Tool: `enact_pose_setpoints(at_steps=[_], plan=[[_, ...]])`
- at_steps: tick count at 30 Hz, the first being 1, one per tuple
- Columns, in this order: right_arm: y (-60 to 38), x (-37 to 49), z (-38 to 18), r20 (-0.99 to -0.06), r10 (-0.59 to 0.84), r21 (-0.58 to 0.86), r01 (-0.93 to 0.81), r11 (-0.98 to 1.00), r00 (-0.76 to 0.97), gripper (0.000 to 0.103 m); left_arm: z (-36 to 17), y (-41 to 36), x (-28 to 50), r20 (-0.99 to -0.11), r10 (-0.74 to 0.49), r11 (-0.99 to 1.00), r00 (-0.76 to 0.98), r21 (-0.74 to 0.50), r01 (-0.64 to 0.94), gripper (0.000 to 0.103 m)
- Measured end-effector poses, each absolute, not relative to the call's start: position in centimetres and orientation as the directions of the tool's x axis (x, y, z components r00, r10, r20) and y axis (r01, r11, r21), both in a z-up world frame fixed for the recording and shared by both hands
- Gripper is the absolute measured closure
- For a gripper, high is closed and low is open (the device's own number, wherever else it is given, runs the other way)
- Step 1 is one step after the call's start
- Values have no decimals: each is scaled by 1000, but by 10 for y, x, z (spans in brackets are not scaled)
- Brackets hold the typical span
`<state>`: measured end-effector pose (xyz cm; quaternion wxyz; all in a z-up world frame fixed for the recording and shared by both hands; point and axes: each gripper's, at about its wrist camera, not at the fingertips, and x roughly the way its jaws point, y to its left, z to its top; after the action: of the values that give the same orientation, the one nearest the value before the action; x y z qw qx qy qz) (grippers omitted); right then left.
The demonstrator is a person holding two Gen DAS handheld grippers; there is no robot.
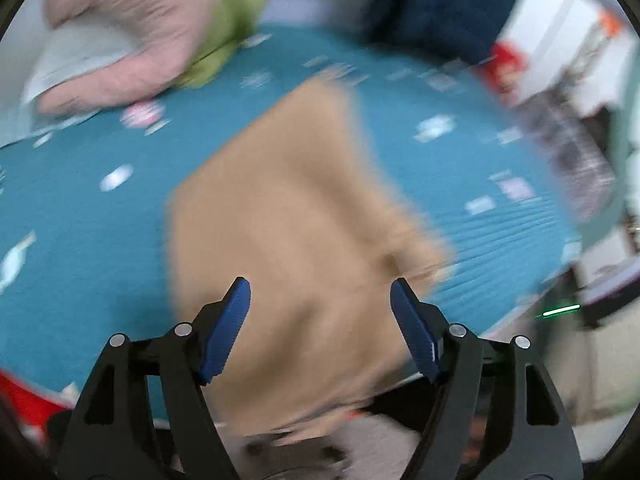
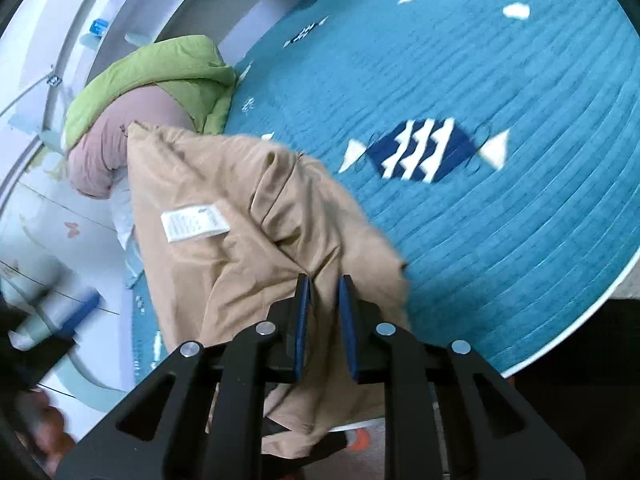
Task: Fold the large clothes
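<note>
A tan garment [image 1: 288, 216] lies on the teal patterned bedspread [image 1: 100, 240] and hangs over its near edge; the left wrist view is motion-blurred. My left gripper [image 1: 320, 292] is open and empty just above the garment's near part. In the right wrist view my right gripper [image 2: 324, 284] is shut on a bunched fold of the tan garment [image 2: 240, 200], lifting it; a white care label [image 2: 195, 222] shows on the cloth. The rest of the garment drapes below the fingers.
A pile of pink [image 1: 132, 28] and green [image 1: 236, 12] clothes lies at the bedspread's far side, also in the right wrist view [image 2: 168, 76]. A dark blue cloth [image 1: 440, 4] sits at the back. The bedspread's edge [image 2: 580, 320] curves to the right.
</note>
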<state>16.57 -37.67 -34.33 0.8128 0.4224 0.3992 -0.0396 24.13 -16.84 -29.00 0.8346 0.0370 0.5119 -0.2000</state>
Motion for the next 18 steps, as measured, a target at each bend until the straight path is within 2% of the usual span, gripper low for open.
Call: enact_pose_setpoints(at_steps=[1,3,5,7,9,11,13,15,16,17,18], plan=[[-379,164,-338,-683,263,652,406,640,682,86,-312,-160,248,-896,-248,935,368,-123,332,32],[-382,163,-317,-681,211,620,398,676,701,86,-348,-155,253,-930,-242,943,276,-158,293,39],[-378,168,-290,-658,176,576,339,743,732,84,-361,-161,244,-929,-235,938,287,-139,317,39],[-369,184,-276,-637,226,578,264,772,737,71,-361,-179,230,-919,-227,918,323,-92,385,39],[-359,195,-271,-618,258,579,207,789,743,66,-360,-191,222,-915,-250,900,317,-99,424,39],[-350,211,-273,-654,265,539,191,820,709,63,-359,-200,215,-908,-270,882,320,-100,461,39],[-345,233,-290,-750,230,449,222,866,620,47,-358,-198,213,-903,-294,876,314,-123,466,39],[-344,233,-303,-793,167,368,242,898,585,47,-357,-191,215,-893,-325,876,310,-160,455,39],[-344,236,-310,-801,189,371,223,902,568,49,-356,-185,217,-886,-352,874,303,-195,444,39],[-346,237,-314,-799,214,389,212,897,561,59,-352,-186,221,-880,-369,873,299,-219,435,39],[-354,230,-320,-795,228,408,217,887,562,84,-349,-178,222,-869,-392,871,300,-247,424,39]])
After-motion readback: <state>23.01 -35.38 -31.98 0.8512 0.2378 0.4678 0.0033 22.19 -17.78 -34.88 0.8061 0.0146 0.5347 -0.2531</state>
